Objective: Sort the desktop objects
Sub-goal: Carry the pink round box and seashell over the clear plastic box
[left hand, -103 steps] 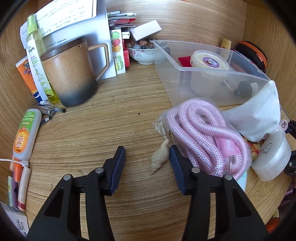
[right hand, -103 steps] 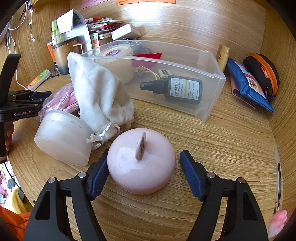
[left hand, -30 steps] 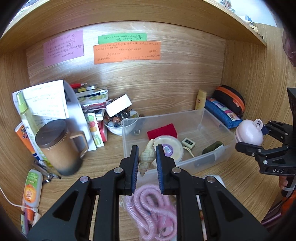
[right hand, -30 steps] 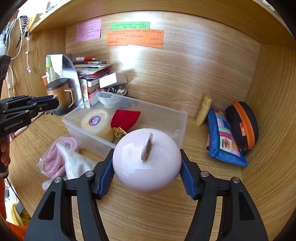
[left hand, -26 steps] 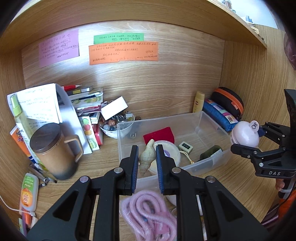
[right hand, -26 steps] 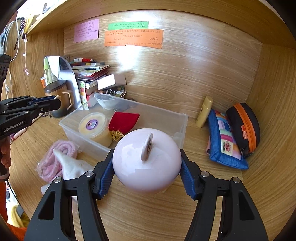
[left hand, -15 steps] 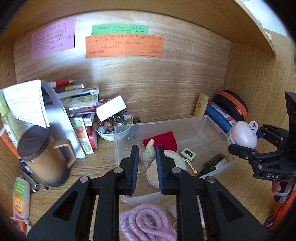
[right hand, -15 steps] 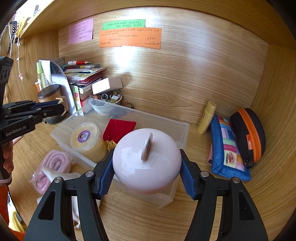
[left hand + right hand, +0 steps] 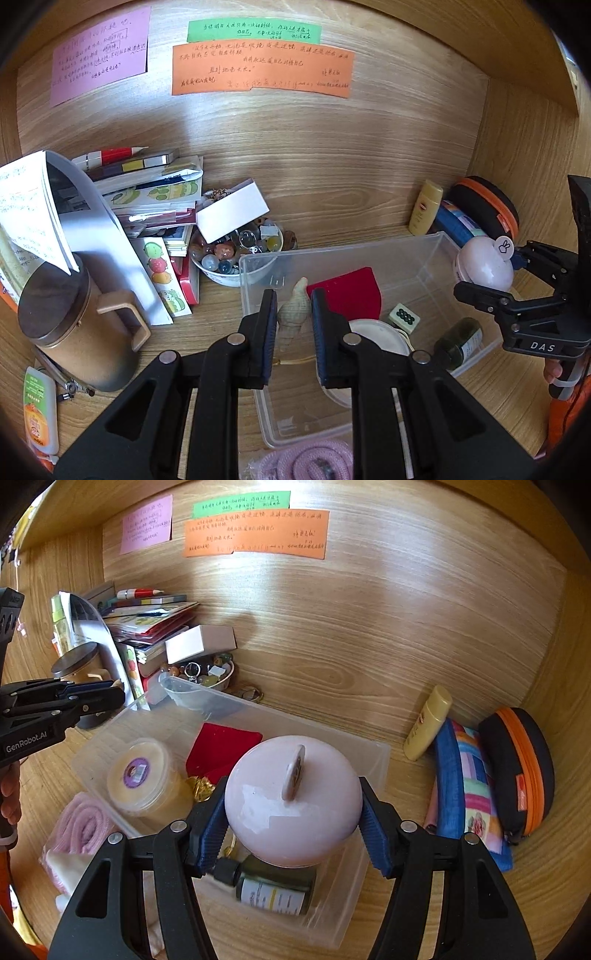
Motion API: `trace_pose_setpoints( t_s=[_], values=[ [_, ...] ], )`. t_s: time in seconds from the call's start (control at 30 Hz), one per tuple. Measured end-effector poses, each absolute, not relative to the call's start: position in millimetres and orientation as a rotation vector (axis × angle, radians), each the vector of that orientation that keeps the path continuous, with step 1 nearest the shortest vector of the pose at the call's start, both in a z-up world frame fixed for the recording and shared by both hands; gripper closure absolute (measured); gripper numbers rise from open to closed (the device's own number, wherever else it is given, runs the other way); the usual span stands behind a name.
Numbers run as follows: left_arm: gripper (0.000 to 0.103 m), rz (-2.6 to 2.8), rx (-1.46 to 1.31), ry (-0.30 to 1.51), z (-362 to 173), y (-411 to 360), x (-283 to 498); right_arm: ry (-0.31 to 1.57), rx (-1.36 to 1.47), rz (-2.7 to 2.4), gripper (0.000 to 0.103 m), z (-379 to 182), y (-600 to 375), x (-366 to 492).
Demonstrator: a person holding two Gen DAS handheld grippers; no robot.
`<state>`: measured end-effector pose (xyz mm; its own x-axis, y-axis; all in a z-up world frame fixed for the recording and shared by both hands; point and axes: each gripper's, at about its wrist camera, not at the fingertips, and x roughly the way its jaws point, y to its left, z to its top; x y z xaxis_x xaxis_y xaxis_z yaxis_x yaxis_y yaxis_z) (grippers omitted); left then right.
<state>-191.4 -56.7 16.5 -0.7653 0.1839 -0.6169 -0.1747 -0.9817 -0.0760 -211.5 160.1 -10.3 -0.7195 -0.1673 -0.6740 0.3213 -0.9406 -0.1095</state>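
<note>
Right tool (image 9: 293, 825): clamped on the round, glossy pink jar with a flat tab on top (image 9: 293, 801), held above the near end of the clear plastic storage bin (image 9: 373, 751).
Left tool (image 9: 291, 325): closed on the pale, ribbed spiral seashell (image 9: 293, 314), tip pointing away, over the bin's far left corner.
Bin contents: one cream tub with a purple label (image 9: 142, 775), one red cloth pouch (image 9: 221, 747), one dark green spray bottle (image 9: 275, 886) lying on its side, one white tile with green dots (image 9: 404, 315).
Doing it well: I'd lower the big jar first into the bare stretch of floor beyond the bottle, since it looks heavy enough to knock things. The shell seems fragile; it should go down close to the bin floor before the left tool lets go.
Left on the worktop (image 9: 406, 915): one pink coiled rope in a bag (image 9: 83, 825).
Count in hand: two things, one per tool.
</note>
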Motion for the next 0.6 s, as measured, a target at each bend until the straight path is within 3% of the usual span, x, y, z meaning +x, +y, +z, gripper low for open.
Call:
trace_pose_setpoints(
  t_s=[0.6],
  values=[
    [0.085, 2.751, -1.071, -0.01, 0.1, -42.1, -239.8, 0.33, 1.142, -2.631, 0.043, -38.0, 162.2, -254.9]
  ],
)
